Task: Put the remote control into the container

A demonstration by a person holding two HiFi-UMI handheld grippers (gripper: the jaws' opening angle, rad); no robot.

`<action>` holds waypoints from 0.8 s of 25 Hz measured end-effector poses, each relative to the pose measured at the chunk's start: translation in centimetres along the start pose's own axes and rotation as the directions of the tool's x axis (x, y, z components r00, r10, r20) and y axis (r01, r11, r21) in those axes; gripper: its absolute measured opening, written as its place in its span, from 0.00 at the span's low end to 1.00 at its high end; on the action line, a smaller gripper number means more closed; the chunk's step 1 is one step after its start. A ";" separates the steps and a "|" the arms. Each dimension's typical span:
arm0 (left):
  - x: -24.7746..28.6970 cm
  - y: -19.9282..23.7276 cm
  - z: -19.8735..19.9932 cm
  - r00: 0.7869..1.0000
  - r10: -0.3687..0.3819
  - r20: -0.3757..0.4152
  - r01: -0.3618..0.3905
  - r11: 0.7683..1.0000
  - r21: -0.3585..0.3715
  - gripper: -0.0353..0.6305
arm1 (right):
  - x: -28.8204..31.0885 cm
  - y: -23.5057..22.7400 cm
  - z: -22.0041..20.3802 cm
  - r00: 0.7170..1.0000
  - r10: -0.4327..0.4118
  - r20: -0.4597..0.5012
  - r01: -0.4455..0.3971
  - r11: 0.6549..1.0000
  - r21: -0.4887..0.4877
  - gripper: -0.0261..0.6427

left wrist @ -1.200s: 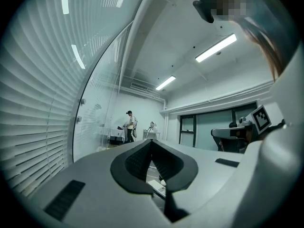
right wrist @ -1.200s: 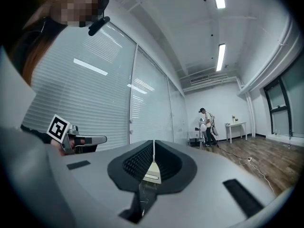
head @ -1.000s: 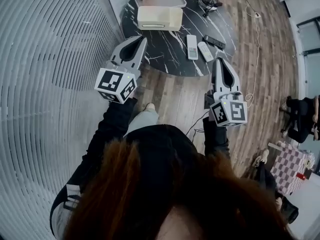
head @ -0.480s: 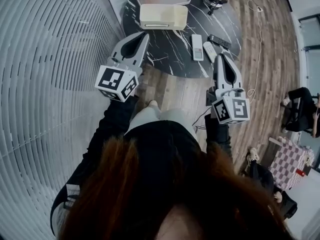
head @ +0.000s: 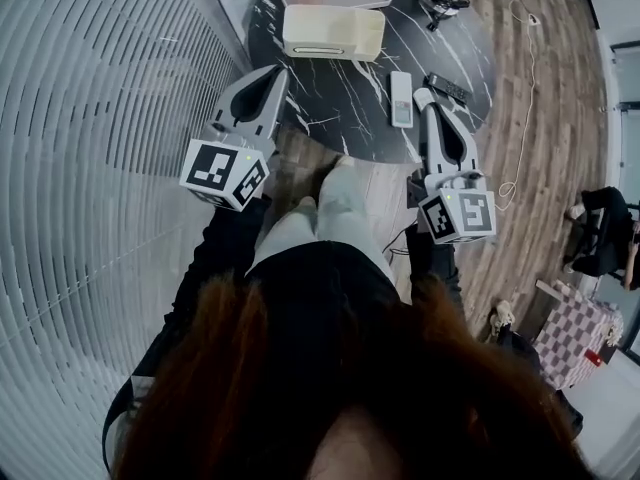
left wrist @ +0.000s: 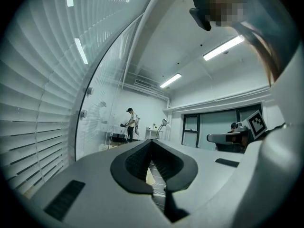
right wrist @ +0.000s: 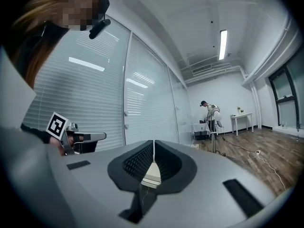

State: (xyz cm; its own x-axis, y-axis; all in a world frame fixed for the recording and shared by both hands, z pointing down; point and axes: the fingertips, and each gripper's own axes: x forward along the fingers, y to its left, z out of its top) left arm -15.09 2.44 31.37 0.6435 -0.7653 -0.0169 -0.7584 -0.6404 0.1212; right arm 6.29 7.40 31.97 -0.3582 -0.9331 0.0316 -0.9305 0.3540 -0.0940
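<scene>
I am holding my left claw and right claw pressed together, empty, so the right claw is needing to spread across the white remote just left of it.

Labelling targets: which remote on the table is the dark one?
The black remote, slanted by the marble table's right edge; the white remote lies to its left.

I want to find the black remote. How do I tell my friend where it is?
Find the round black marble table at the top of the head view. Near its right edge, below and right of the cream rectangular box, lie the remotes. The black remote control is the dark, slanted one farthest right, unlike the long white remote control beside it.
</scene>
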 end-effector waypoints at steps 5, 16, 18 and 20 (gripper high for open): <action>2.4 0.5 0.3 1.000 0.027 0.005 -0.027 1.000 0.015 0.05 | 2.9 -2.2 0.4 0.999 0.043 0.011 -0.043 0.999 0.007 0.07; 9.9 1.3 2.4 0.997 0.065 0.029 -0.066 0.996 0.062 0.05 | 8.6 -9.3 4.8 0.992 0.081 0.099 -0.079 0.997 -0.022 0.07; 10.6 1.2 2.5 0.997 0.077 0.029 -0.079 0.994 0.072 0.05 | 9.3 -10.5 5.0 0.990 0.085 0.109 -0.084 0.996 -0.014 0.07; 11.2 1.4 2.5 0.995 0.094 0.032 -0.096 0.993 0.073 0.05 | 10.1 -11.3 5.1 0.989 0.093 0.114 -0.092 0.996 -0.010 0.07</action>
State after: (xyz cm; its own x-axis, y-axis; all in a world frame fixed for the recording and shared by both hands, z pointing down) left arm -9.21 -7.22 28.83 0.5654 -0.8240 -0.0368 -0.8225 -0.5666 0.0496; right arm 13.58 -6.35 28.29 -0.4318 -0.8974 -0.0910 -0.8943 0.4391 -0.0864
